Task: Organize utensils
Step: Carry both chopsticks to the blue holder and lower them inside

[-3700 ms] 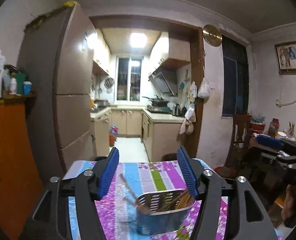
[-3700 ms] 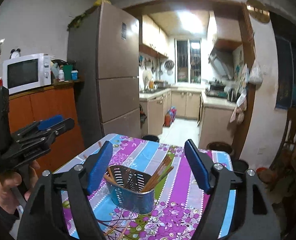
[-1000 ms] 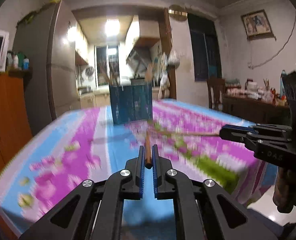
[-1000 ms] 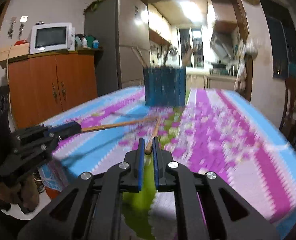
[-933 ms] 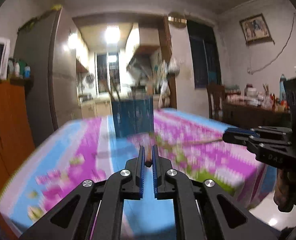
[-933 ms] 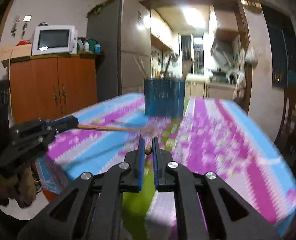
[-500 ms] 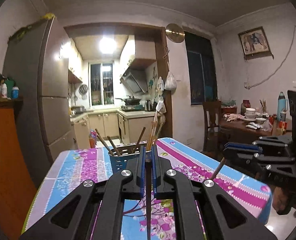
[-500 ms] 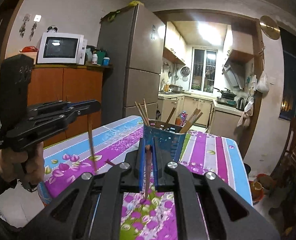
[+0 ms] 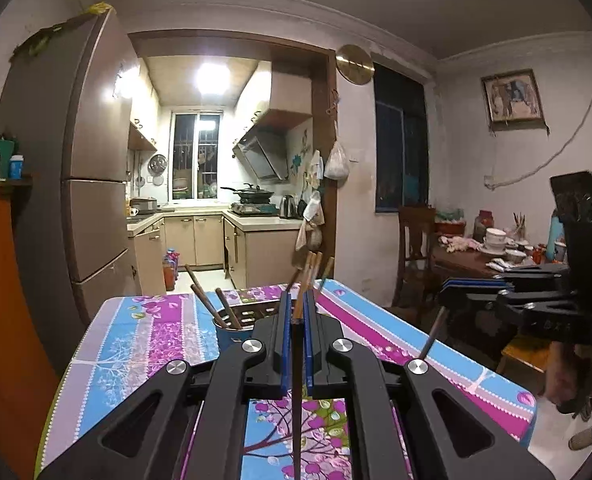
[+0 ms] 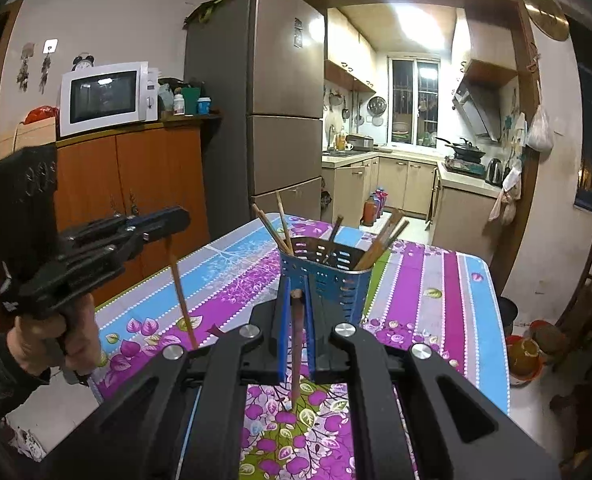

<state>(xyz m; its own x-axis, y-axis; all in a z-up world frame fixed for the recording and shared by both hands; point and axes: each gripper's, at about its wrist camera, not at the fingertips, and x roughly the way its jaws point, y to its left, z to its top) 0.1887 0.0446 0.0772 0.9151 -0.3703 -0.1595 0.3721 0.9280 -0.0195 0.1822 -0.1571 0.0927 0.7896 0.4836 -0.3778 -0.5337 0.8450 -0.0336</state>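
Note:
A blue perforated utensil holder (image 10: 328,276) stands on the flowered tablecloth (image 10: 428,280) with several wooden chopsticks leaning in it; it also shows in the left wrist view (image 9: 232,330). My left gripper (image 9: 295,312) is shut on a wooden chopstick (image 9: 296,392) that hangs down, above the table and short of the holder. In the right wrist view the left gripper (image 10: 164,226) is at the left with its chopstick (image 10: 182,300). My right gripper (image 10: 296,300) is shut on a second chopstick (image 10: 296,352), also pointing down, just in front of the holder. It shows in the left wrist view (image 9: 452,286) too.
A wooden cabinet (image 10: 144,184) with a microwave (image 10: 104,98) stands left of the table, beside a tall fridge (image 10: 280,104). A chair (image 9: 414,252) and a cluttered side table (image 9: 492,248) are at the right. The kitchen lies beyond the table's far edge.
Both grippers, open over the holder earlier, closed on chopsticks lying on the cloth and lifted them. The chopsticks now hang upright above the table near the holder.

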